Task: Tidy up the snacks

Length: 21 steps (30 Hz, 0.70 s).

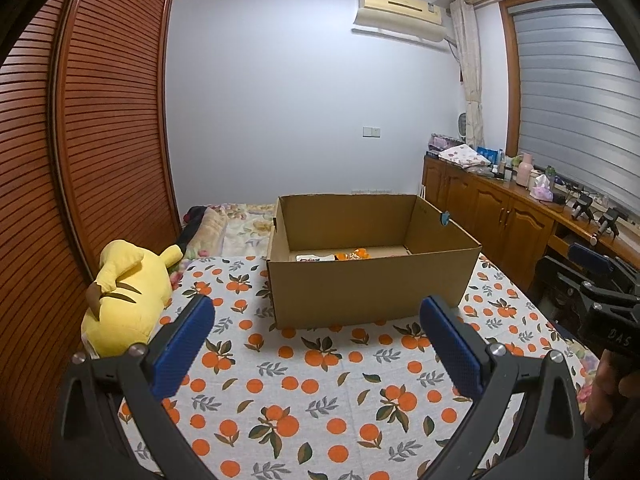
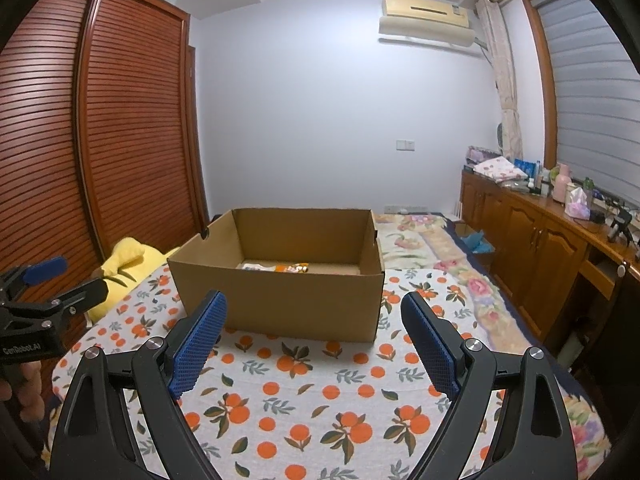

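While both grippers, left [image 1: 316, 328] and right [image 2: 314, 328], are held wide and empty short of the box [image 1: 372, 284] on the bed [image 1: 304, 392], the snacks [image 1: 352, 255] on its floor are best approached from above.

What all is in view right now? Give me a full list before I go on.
cardboard box: one, brown, open, on the bedspread
snack packets: a few, white and orange, on the box floor; count unclear
bedspread: one, white with orange fruit print
plush toy: one, yellow, left of the box
wardrobe: brown slatted doors, left
air conditioner: one, cream, on the wall
left gripper: open, empty
right gripper: open, empty
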Motion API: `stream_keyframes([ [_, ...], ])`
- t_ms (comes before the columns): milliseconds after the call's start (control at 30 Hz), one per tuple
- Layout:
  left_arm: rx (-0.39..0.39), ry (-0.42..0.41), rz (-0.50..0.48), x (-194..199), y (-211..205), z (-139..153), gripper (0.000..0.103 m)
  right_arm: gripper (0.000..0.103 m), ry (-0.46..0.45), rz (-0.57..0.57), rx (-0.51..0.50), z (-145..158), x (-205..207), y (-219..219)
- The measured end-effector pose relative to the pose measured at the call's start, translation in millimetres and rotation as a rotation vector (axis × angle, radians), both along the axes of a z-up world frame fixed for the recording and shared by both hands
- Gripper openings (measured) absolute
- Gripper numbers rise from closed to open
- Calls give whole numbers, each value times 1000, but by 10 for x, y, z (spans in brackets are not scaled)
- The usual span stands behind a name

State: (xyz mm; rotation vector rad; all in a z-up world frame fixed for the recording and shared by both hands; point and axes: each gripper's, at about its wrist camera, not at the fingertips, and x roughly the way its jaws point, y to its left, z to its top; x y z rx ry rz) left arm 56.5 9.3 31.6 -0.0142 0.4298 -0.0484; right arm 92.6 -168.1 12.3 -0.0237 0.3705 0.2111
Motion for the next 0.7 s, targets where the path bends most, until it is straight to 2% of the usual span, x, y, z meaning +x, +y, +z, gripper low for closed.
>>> stream_keyframes([
  [700, 13, 15, -5, 7, -50, -64, 103, 91, -3, 1, 1, 4, -9, -21],
])
